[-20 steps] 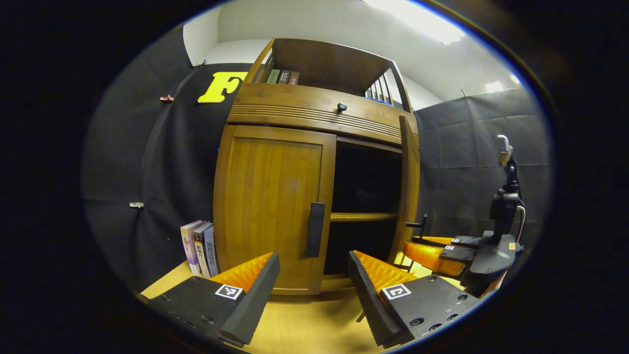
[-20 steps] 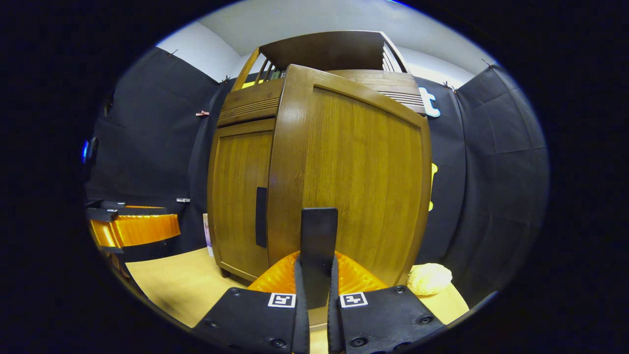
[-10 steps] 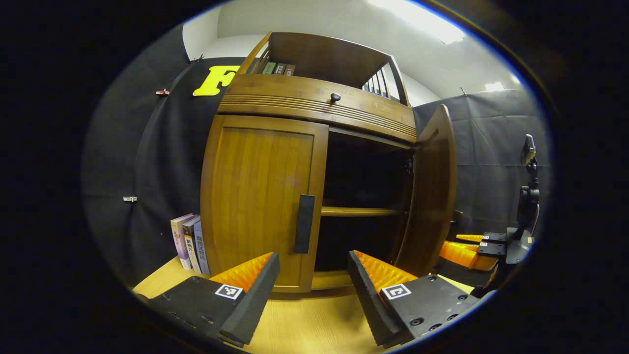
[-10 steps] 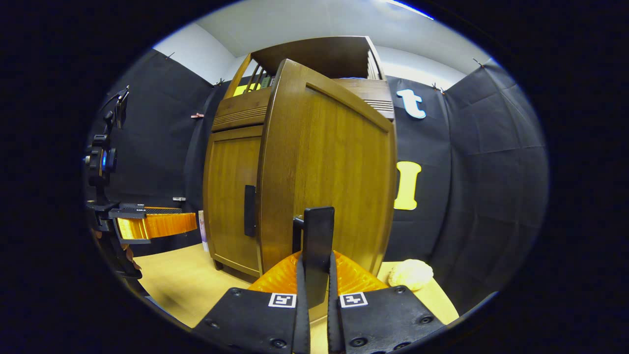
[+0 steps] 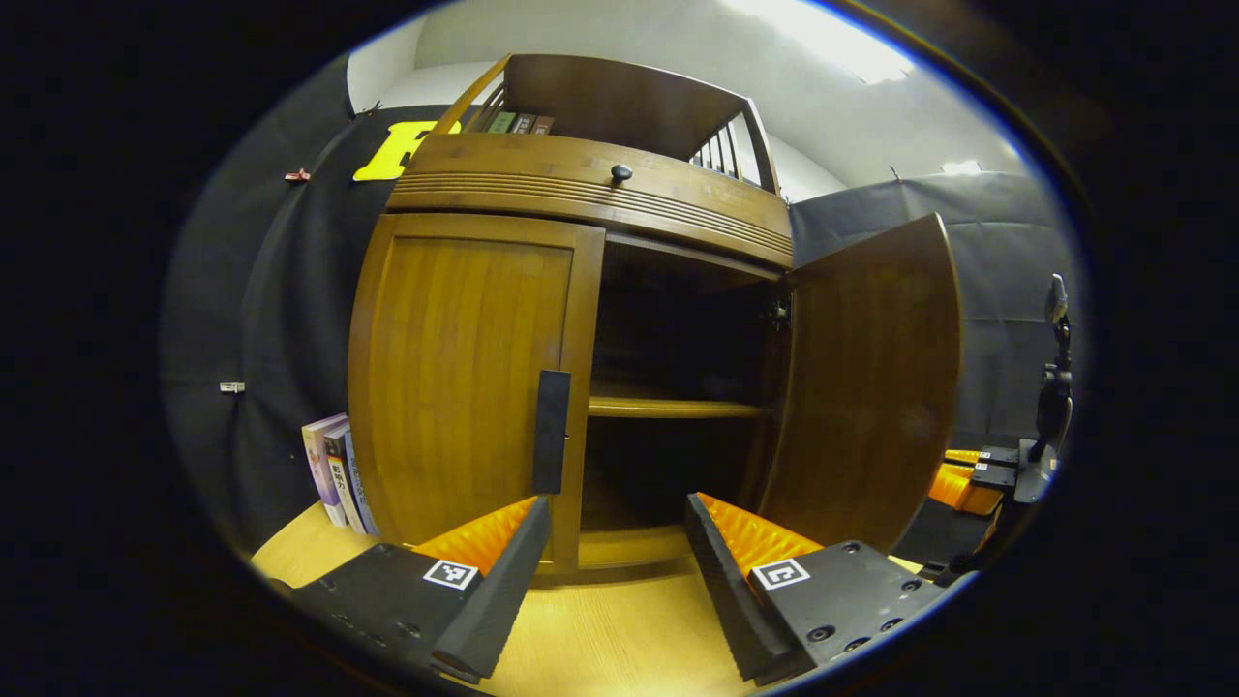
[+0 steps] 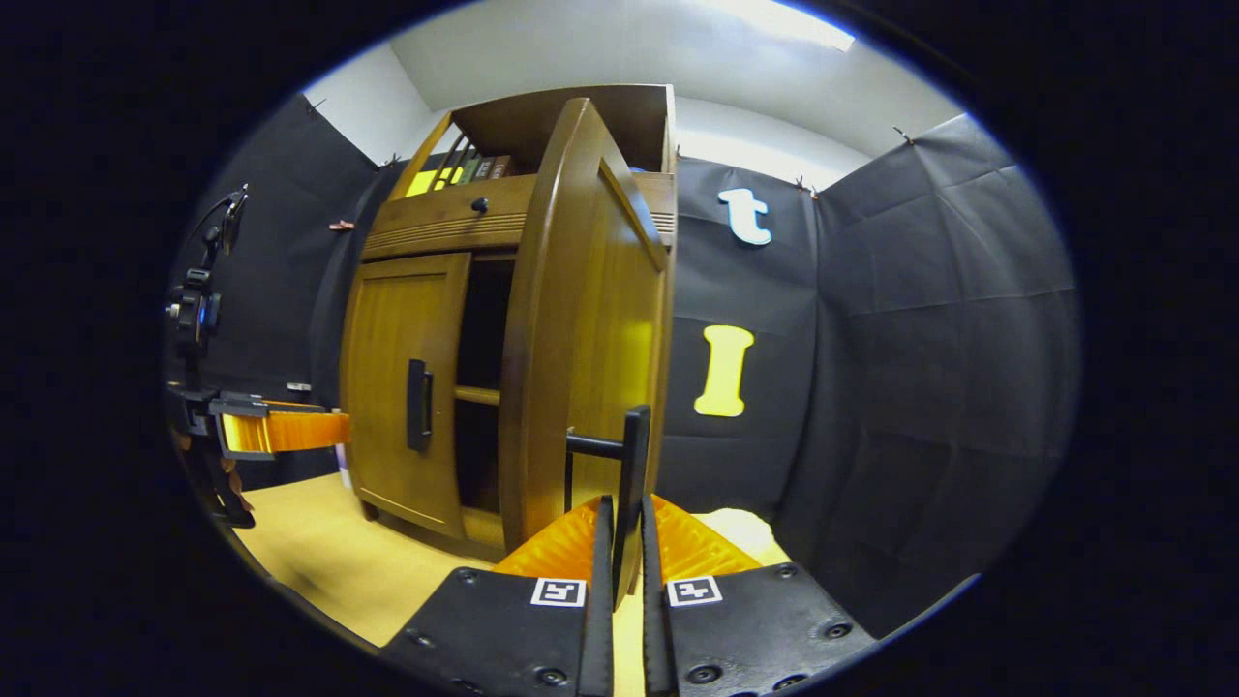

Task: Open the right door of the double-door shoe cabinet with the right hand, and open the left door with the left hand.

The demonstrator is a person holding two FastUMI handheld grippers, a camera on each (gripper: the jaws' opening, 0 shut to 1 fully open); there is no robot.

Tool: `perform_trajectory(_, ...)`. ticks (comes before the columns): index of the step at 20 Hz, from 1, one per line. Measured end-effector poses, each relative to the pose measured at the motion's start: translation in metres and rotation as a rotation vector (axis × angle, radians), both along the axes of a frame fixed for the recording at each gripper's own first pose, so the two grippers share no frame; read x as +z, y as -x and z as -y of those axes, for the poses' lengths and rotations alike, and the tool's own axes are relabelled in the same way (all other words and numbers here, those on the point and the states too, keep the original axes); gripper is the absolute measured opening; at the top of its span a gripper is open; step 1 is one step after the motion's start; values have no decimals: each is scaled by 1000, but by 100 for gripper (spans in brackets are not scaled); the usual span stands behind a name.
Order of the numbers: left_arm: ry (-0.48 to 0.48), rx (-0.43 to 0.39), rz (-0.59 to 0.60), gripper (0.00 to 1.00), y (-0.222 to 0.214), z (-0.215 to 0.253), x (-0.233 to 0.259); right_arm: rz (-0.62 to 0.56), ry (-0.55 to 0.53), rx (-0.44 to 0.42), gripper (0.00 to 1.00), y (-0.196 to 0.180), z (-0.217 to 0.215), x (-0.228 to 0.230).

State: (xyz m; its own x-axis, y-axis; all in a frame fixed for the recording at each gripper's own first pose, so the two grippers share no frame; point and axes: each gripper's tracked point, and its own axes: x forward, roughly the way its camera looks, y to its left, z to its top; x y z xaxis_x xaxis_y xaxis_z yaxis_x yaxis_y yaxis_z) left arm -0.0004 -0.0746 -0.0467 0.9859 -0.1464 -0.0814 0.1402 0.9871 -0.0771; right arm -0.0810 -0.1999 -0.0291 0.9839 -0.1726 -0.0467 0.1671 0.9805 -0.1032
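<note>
So the thing the next move hangs on, as far as I can judge, is the left door's handle (image 5: 553, 432): in the left gripper view it's a black bar standing straight up and down, sitting just above and a touch left of the gap between the left gripper (image 5: 610, 542) fingers, near the lower middle of the frame. Long axis is vertical, so the fingers would have to straddle it side to side, and they're spread wide with nothing between them. That gripper is clearly the nearer one to it. The left door (image 5: 465, 378) is shut, filling the centre-left of that view. Over on the right edge of the same frame the right door (image 5: 866, 387) is swung well out, and you can see into the dark inside with one shelf (image 5: 668, 408) across the middle. In the right gripper view the right gripper (image 6: 619, 542) is clamped tight on the right door's handle (image 6: 634, 484), lower centre, with the door itself edge-on just above it. Counts: two doors, one open and one closed; two bar handles, one per door; one small round knob (image 5: 620, 173) on the band up top; three books (image 5: 334, 474) standing at the lower left beside the cabinet (image 5: 581, 184).
</note>
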Motion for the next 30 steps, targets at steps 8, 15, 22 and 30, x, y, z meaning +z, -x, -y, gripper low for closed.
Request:
perform_trajectory(8,-44,16,33,86,-25,12,-9,7,-118,9,1,12,45,5)
perform_trajectory(15,28,114,89,84,-68,-19,-4,52,-151,9,11,34,64,16)
perform_trajectory(22,-2,212,128,85,-126,-49,-9,100,-124,-1,36,55,72,23)
perform_trajectory(30,-37,228,77,83,-171,-54,-35,77,-78,-83,99,63,103,9)
